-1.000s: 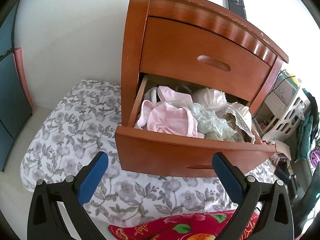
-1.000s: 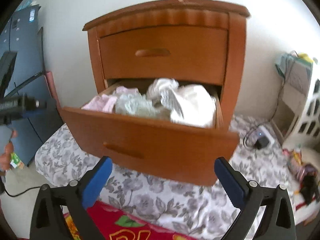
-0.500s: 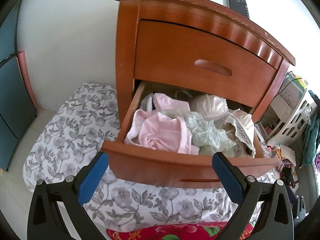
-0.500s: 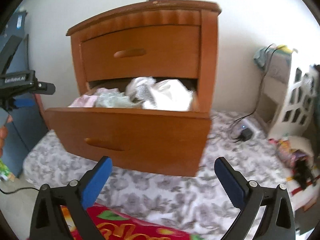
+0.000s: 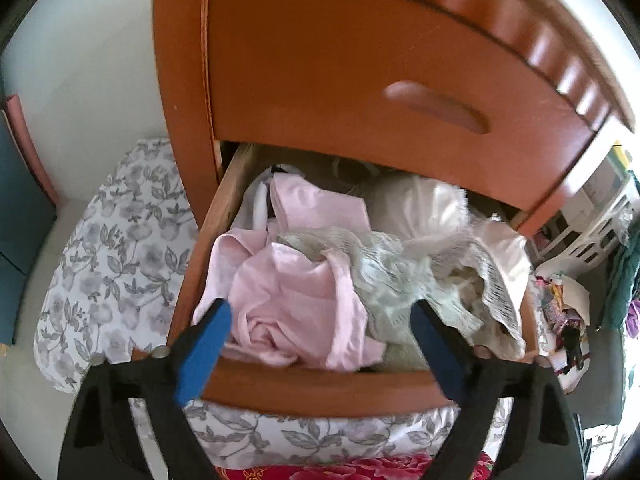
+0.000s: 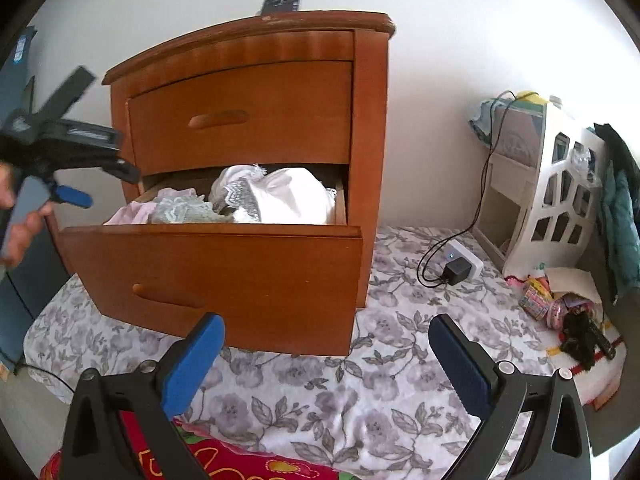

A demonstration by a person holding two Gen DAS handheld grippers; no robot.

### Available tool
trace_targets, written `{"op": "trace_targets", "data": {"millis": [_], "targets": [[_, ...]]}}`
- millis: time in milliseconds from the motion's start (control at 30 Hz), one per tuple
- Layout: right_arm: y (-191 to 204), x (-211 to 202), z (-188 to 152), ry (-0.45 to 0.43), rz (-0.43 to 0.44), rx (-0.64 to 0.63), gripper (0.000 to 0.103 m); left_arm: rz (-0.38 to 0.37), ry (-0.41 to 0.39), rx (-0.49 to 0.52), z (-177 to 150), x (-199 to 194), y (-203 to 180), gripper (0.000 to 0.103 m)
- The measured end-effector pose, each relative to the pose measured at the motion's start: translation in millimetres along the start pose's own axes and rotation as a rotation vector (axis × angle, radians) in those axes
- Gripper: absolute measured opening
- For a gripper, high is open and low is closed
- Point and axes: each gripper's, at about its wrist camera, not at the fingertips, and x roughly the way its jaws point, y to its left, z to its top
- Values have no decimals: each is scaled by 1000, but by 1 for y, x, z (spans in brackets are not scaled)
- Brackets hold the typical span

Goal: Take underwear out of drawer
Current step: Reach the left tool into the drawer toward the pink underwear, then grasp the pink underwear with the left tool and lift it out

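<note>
The wooden nightstand's lower drawer (image 5: 320,388) stands pulled out, heaped with underwear. In the left wrist view my left gripper (image 5: 320,312) hangs right over the heap, its jaws closing. A crumpled pink piece (image 5: 288,300) lies between the blue pads, which are not pressing on it. To its right lie a pale green lace piece (image 5: 392,280) and a white bra (image 5: 424,208). The right wrist view shows the left gripper (image 6: 100,184) reaching over the drawer's (image 6: 240,272) left end. My right gripper (image 6: 326,324) is open and empty, low in front of the drawer.
The nightstand (image 6: 248,120) rests on a grey floral quilt (image 6: 400,380), with a red flowered cloth (image 6: 224,460) nearest me. A remote (image 6: 282,0) lies on top. To the right sit a plugged-in charger (image 6: 460,268), a white cut-out shelf (image 6: 560,184) and small clutter (image 6: 560,308).
My left gripper has moved forward and tipped down from in front of the drawer to over the pink underwear, and its jaws stand narrower. The right gripper shifted only a little and stays open.
</note>
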Motion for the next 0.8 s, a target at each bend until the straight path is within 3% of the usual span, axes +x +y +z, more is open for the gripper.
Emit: {"op": "trace_targets", "data": {"millis": [267,333,433,600,800], "targets": [[5,0,-2,0,0,-29,103,21,169,9,8,46,-6,62],[5,0,-2,0,0,-28,103,7,208,2,8,56,-7,37],[5,0,-2,-2,2,-35,103,7,223,-14,7,61,-5,19],[6,1,-3,3,6,-42,103,-53,187,-62,6,51,9,11],[7,1,-2,5,2,-43,103,-46,95,-58,5,21,16,8]]}}
